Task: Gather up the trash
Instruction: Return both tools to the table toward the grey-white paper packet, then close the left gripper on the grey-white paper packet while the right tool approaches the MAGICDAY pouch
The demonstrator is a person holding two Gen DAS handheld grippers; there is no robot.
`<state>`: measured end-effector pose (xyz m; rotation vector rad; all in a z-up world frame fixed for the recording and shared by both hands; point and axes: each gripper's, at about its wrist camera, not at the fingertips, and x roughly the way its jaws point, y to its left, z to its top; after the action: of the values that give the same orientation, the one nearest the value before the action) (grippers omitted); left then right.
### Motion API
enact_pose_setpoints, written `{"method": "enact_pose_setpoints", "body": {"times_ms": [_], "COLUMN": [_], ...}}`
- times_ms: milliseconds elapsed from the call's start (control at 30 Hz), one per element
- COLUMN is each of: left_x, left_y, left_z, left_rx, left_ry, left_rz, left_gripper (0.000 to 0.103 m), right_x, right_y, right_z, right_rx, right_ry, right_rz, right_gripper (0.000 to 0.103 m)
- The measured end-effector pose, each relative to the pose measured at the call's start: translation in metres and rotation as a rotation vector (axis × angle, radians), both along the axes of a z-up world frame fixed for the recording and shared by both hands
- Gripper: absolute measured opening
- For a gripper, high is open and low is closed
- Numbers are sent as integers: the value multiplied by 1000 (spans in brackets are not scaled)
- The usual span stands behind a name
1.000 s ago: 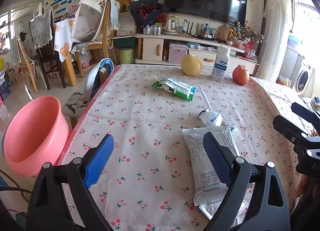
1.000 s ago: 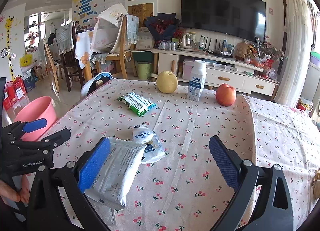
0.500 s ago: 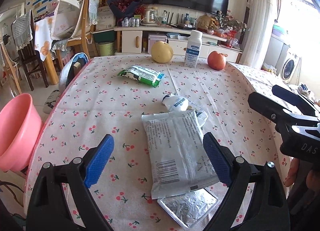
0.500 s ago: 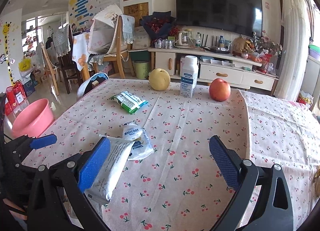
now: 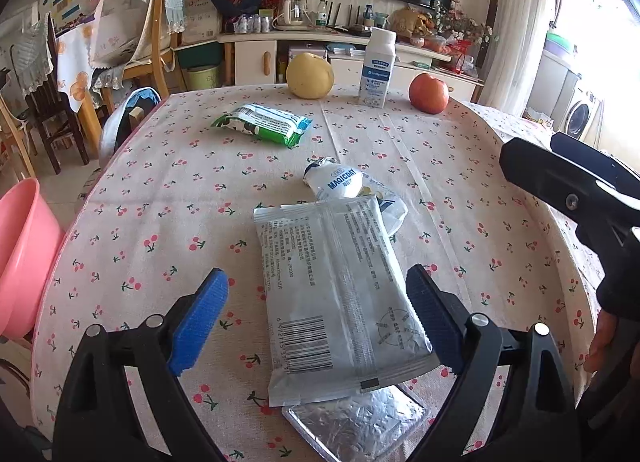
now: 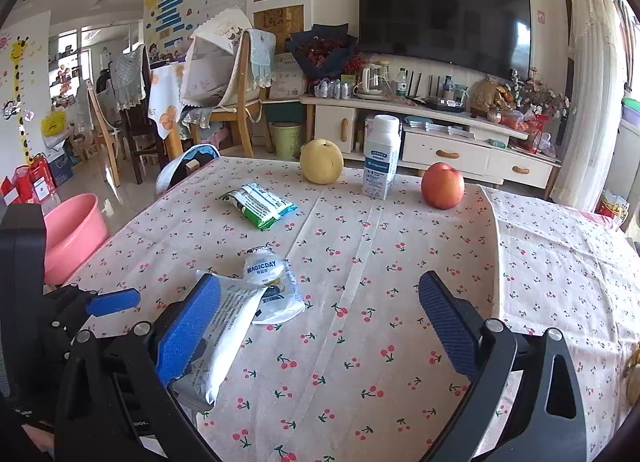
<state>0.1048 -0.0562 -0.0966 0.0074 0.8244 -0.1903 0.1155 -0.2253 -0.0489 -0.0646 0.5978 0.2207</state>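
A silver-white flat packet [image 5: 336,294] lies on the cherry-print tablecloth between the open jaws of my left gripper [image 5: 316,314]; it also shows in the right wrist view [image 6: 224,334]. A foil blister sheet [image 5: 356,422] sticks out from under its near end. A crumpled white "MAGICDAY" pouch [image 5: 344,185] lies just beyond it [image 6: 272,286]. A green snack wrapper [image 5: 262,123] lies farther back [image 6: 258,205]. My right gripper [image 6: 320,322] is open and empty over bare cloth to the right of the pouch. A pink basin [image 5: 20,258] stands off the table's left edge [image 6: 72,234].
A yellow pear [image 5: 310,75], a white milk bottle [image 5: 378,69] and a red apple [image 5: 428,93] stand along the table's far edge. Chairs [image 6: 236,97] and a TV cabinet [image 6: 420,133] are behind the table. The right gripper's body [image 5: 580,197] is at the table's right side.
My left gripper has swung right from the pink basin and table's left edge, and now has the silver packet between its open jaws. The right gripper has drawn back slightly.
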Motion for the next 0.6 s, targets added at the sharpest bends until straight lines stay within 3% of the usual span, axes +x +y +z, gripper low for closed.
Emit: {"method": "enact_pose_setpoints", "body": {"times_ms": [167,400,600], "left_x": [9,25,32], "left_y": [-2,12,15], "left_z": [-8,-24,-28], "left_rx": [7,-102,-127], "left_ry": [28,129,160], "left_rz": [17,83,99], "left_gripper": [91,91,80], "right_x": [7,19,33], "right_y": [-1,-8,-16], "right_z": [-3,-7,-21], "right_rx": [15,83,167], "right_ry": [27,93,210], "right_rz": [0,2,-13], "right_gripper": [98,98,98]}}
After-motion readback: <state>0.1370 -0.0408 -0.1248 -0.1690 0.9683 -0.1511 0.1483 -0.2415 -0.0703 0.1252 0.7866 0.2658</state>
